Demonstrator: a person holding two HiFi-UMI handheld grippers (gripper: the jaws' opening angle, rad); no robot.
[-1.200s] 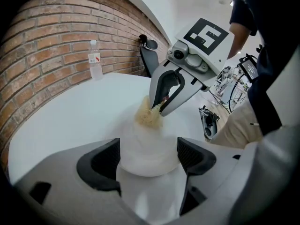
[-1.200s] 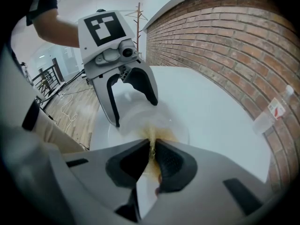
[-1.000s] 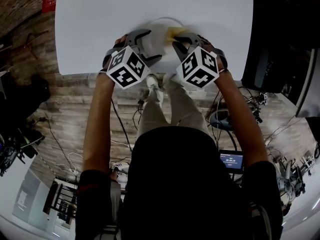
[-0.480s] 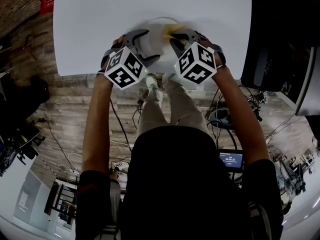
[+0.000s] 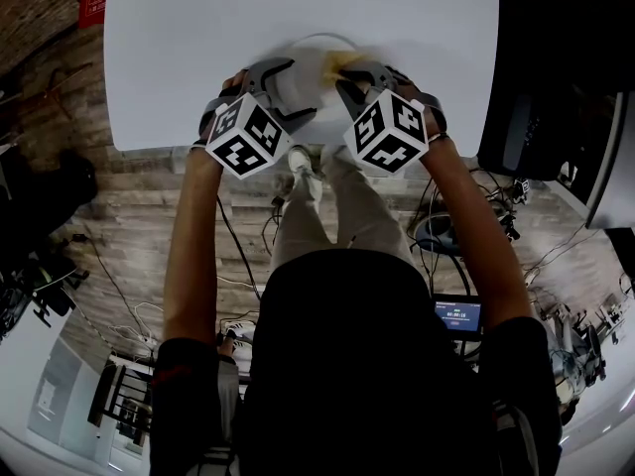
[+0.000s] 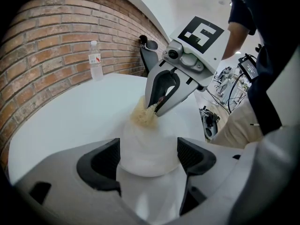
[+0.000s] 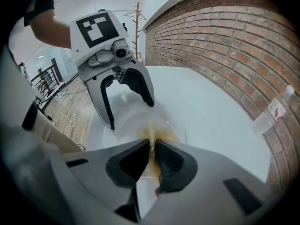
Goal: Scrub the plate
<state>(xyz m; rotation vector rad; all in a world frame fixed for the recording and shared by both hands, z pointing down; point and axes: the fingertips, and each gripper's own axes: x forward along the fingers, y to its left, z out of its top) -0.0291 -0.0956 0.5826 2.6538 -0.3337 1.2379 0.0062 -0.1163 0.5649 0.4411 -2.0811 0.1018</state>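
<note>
The round white plate (image 6: 154, 135) lies flat, face up, on the white counter (image 5: 198, 48) near its front edge. Being round, it has no long axis. The left tongs (image 6: 149, 150) stand wide and press its near rim from both sides. The right tongs (image 7: 152, 156) are narrow, pinching a yellowish scouring pad (image 6: 144, 117) that points down and touches the plate's far part.
</note>
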